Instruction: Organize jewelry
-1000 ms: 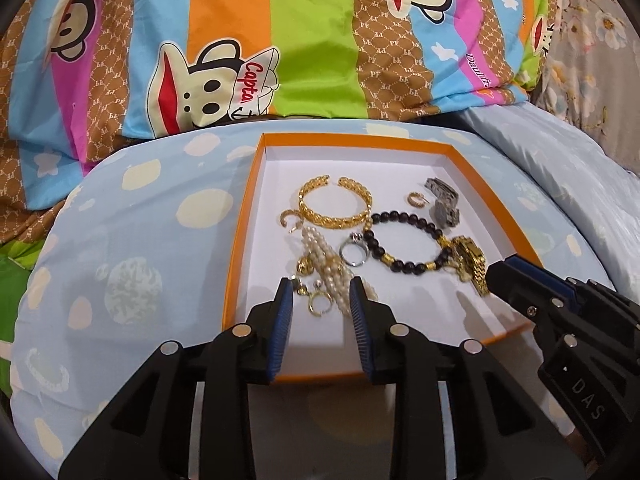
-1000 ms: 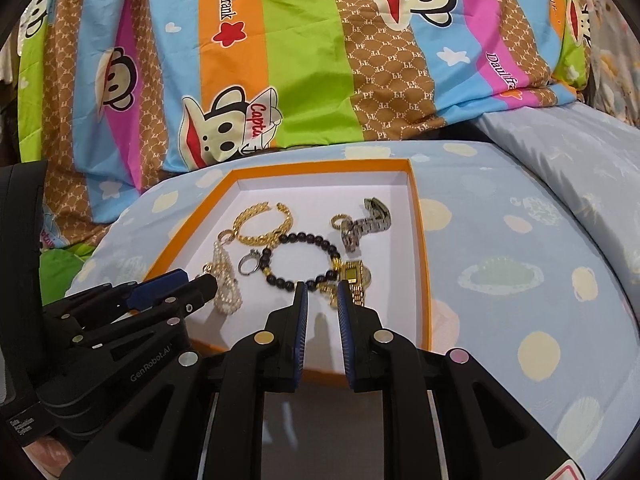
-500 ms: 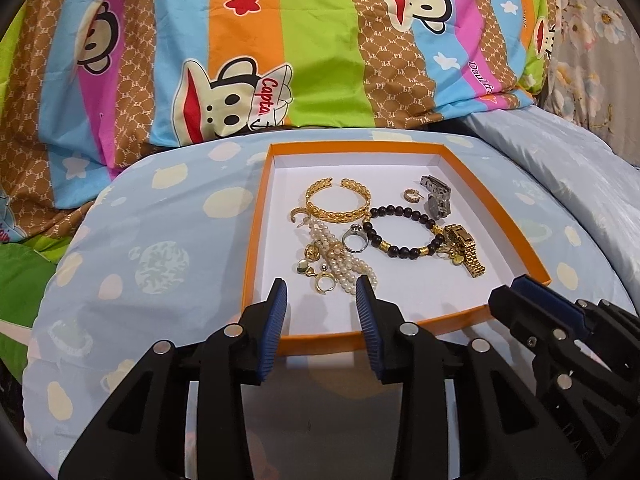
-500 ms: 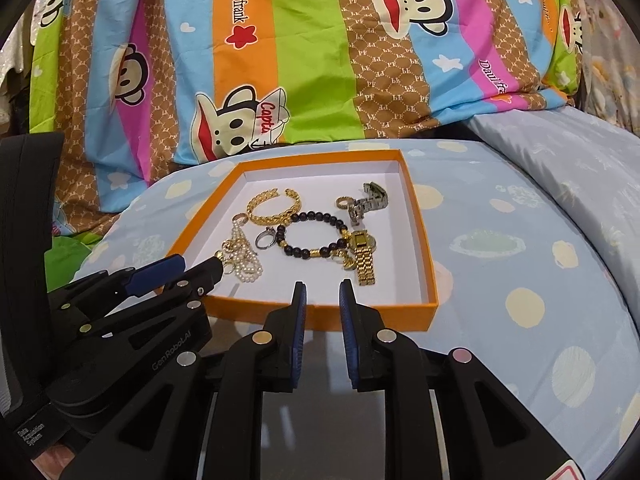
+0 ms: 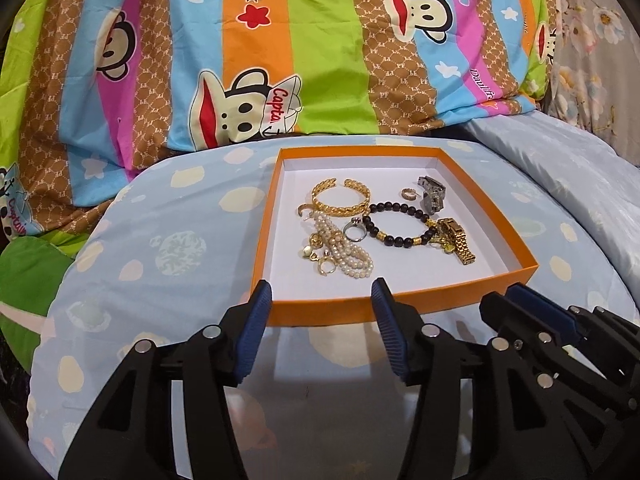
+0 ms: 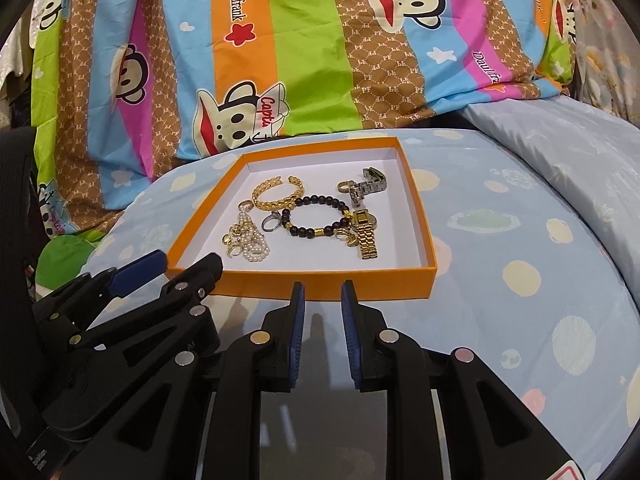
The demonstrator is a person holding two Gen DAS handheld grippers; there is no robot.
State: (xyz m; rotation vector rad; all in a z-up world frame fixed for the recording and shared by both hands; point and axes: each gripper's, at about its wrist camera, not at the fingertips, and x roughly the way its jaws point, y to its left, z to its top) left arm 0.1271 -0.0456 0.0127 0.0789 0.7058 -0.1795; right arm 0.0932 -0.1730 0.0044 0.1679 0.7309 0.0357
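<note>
Jaws of both grippers opening, empty; orange tray (image 5: 394, 307) near wall partly behind left gripper (image 5: 320, 312)

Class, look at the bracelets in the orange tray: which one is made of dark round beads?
The black beaded bracelet in the tray's middle: dark round beads with small gold spacers. The gold cuff behind it is open metal; the pearl strand is white.

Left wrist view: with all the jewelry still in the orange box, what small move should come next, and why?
Probably ease the left gripper forward over the orange cardboard box's near wall toward the white pearl strand. Its fingers are opening with nothing between them, they sit short of the box, and the pearls lie nearest.
</note>
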